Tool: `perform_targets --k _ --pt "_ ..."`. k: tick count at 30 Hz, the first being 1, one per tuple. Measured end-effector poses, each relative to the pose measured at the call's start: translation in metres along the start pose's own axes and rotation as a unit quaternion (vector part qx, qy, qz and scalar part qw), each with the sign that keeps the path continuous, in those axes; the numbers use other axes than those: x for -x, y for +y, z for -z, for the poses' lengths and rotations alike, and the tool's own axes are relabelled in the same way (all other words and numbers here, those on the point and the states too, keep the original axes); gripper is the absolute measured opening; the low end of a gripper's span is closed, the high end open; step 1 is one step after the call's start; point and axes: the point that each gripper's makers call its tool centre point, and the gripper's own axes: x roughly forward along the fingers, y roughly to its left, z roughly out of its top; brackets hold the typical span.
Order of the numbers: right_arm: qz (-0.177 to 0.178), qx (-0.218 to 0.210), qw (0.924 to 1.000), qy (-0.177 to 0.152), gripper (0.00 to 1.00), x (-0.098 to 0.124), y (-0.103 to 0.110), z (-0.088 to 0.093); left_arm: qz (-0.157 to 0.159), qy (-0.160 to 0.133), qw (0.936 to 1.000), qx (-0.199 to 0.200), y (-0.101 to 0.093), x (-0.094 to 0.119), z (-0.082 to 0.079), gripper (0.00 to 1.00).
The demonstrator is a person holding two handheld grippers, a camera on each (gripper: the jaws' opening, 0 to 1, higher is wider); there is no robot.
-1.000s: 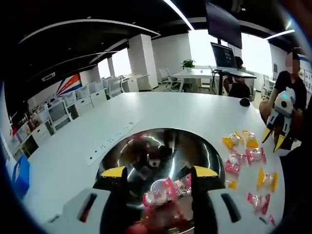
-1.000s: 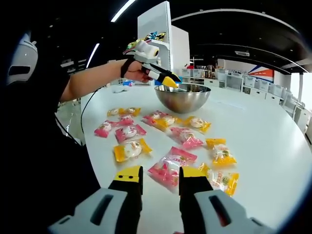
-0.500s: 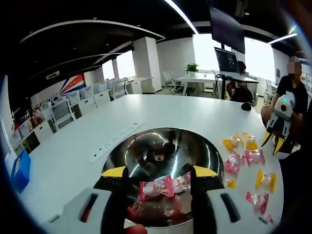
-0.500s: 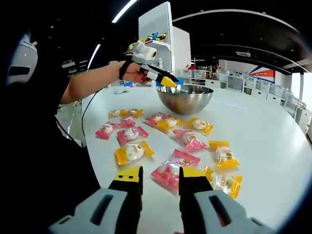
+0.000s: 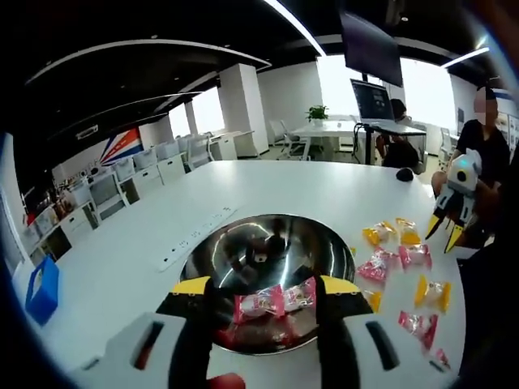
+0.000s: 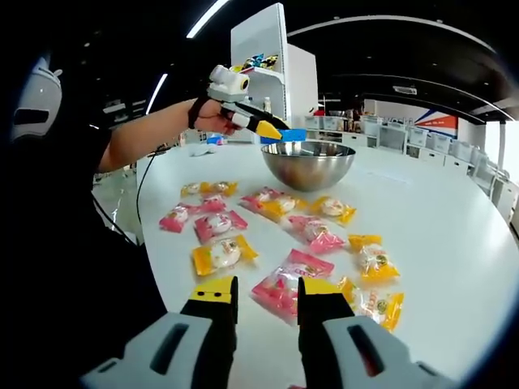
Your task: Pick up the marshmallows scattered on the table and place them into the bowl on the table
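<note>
A steel bowl (image 5: 243,251) sits right in front of my left gripper (image 5: 266,285), whose jaws stand open and wide apart above its near rim. A pink marshmallow packet (image 5: 274,300) lies inside the bowl against the near wall, free of both jaws. In the right gripper view the bowl (image 6: 308,166) is at the far side, with the left gripper (image 6: 268,130) in a hand above its left rim. My right gripper (image 6: 268,290) is open low over the table, and a pink packet (image 6: 280,285) lies just beyond its tips. Several pink and yellow packets (image 6: 217,253) are scattered between it and the bowl.
The white table (image 6: 438,219) curves away on the right. The person's arm (image 6: 154,130) reaches across the left side of the table. The right gripper (image 5: 443,235) hangs beyond the packets (image 5: 397,259) in the left gripper view. Desks and chairs (image 5: 349,126) stand far behind.
My left gripper has drawn back and up from the bowl, leaving the pink packet lying inside. My right gripper has stayed nearly still over the near packets.
</note>
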Motion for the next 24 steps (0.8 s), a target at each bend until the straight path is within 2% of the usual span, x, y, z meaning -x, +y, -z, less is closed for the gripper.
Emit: perform_targets --k 13,19,24 --pt "-0.002 0.006 1.0 0.0 0.29 -0.002 0.001 -0.005 -0.004 -0.023 0.9997 -0.004 -0.015 0.044 0.0 0.51" --pt "-0.006 0.008 1.0 0.001 0.29 -0.005 0.003 -0.006 -0.011 -0.025 0.9995 -0.015 -0.02 0.065 0.007 0.51" --pt "-0.006 0.009 0.9999 0.002 0.29 -0.006 0.004 -0.007 -0.016 -0.036 0.9992 -0.008 -0.022 0.079 0.012 0.52"
